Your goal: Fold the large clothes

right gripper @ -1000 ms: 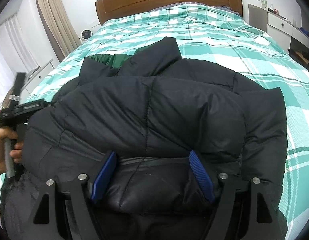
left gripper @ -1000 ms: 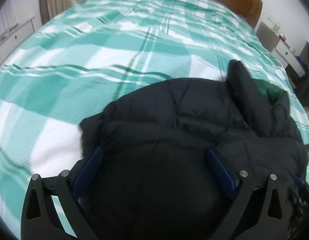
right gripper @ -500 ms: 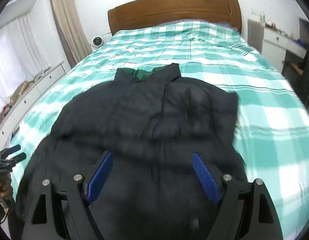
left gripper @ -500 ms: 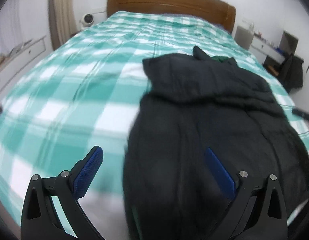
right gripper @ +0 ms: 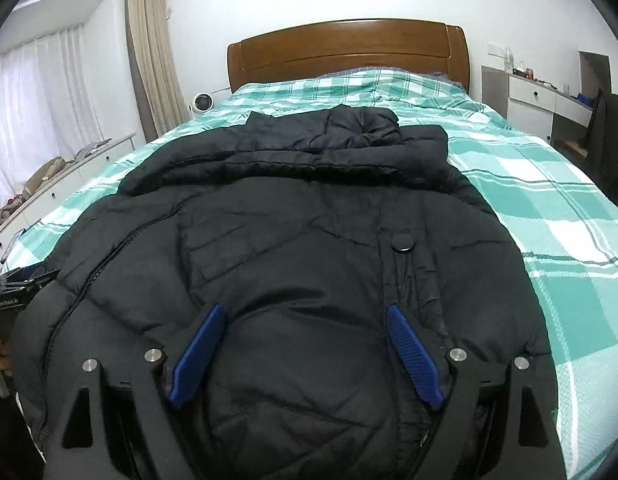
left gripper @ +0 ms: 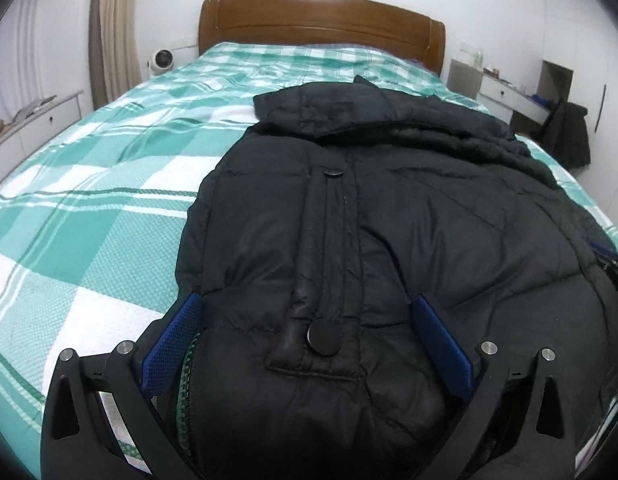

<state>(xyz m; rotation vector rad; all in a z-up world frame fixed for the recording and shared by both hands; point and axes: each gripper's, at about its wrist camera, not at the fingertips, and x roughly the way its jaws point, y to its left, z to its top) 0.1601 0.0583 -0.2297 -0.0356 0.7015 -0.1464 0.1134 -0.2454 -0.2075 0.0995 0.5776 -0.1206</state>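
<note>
Both hand-held grippers, the left gripper (left gripper: 307, 344) and right gripper (right gripper: 307, 350), hang wide open over a puffy black quilted jacket (left gripper: 389, 240) on the green-checked bedspread (left gripper: 89, 220), holding nothing. A clean fold likely means pinching the hem at both corners together. Contact with the fabric is unclear.

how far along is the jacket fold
Early. Done: the jacket lies spread lengthwise on the bed, collar end toward the headboard. In hand: the left gripper and right gripper are both open over the near hem, jacket fabric between their pads, nothing clamped. Left: no lengthwise or crosswise fold shows on the body, so the whole fold remains.
</note>
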